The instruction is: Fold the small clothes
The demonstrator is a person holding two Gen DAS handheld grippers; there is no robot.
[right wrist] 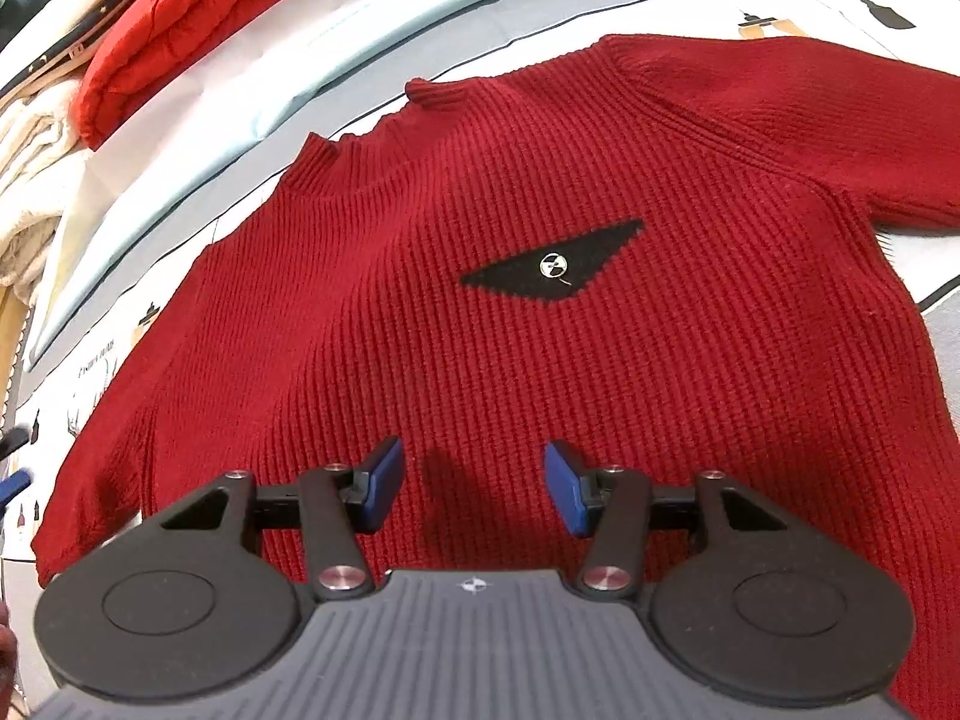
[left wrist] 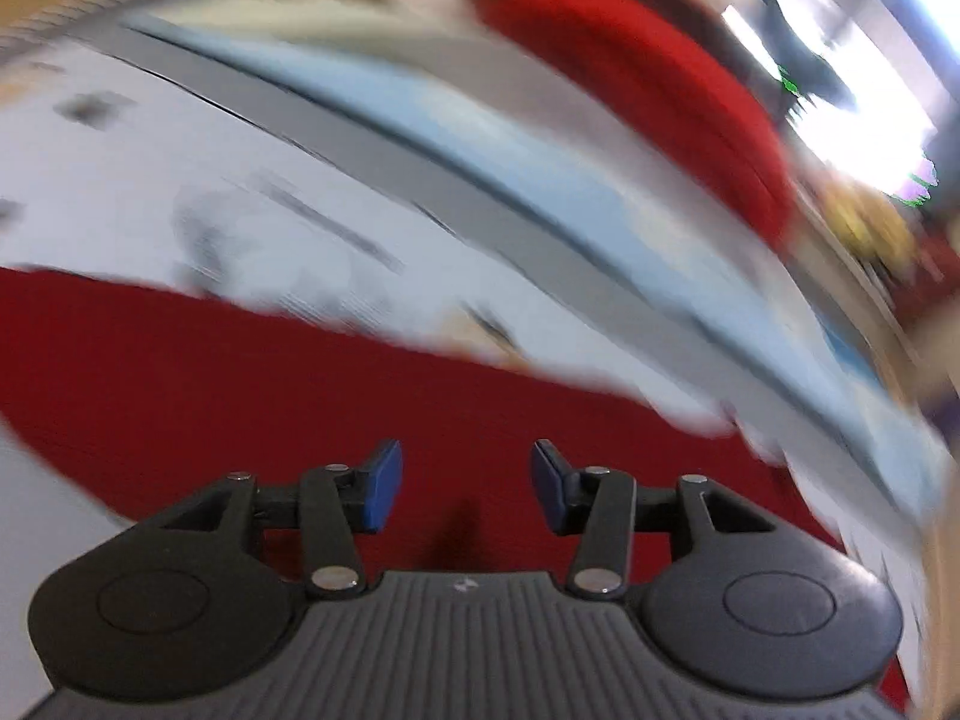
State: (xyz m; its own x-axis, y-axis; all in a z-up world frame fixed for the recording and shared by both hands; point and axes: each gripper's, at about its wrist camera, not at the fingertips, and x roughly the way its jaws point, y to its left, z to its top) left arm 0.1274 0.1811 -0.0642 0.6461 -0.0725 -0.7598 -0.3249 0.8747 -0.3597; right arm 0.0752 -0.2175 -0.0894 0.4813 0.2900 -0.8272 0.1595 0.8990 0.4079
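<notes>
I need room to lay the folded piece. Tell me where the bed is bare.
Bare printed sheet lies beyond the red sweater, above its right sleeve, and in a narrow strip by its left sleeve. The far left is crowded: a red padded garment and cream fabric.

Dark red ribbed knit sweater [right wrist: 540, 300], black chest patch, flat and face-up on printed sheet.

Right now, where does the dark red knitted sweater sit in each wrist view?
Left wrist view: the sweater is a blurred red band across the lower half, under the open tongs.
Right wrist view: the sweater fills the centre, spread flat, collar at upper left.
Shared landmark: the bright red padded item beyond it.
</notes>
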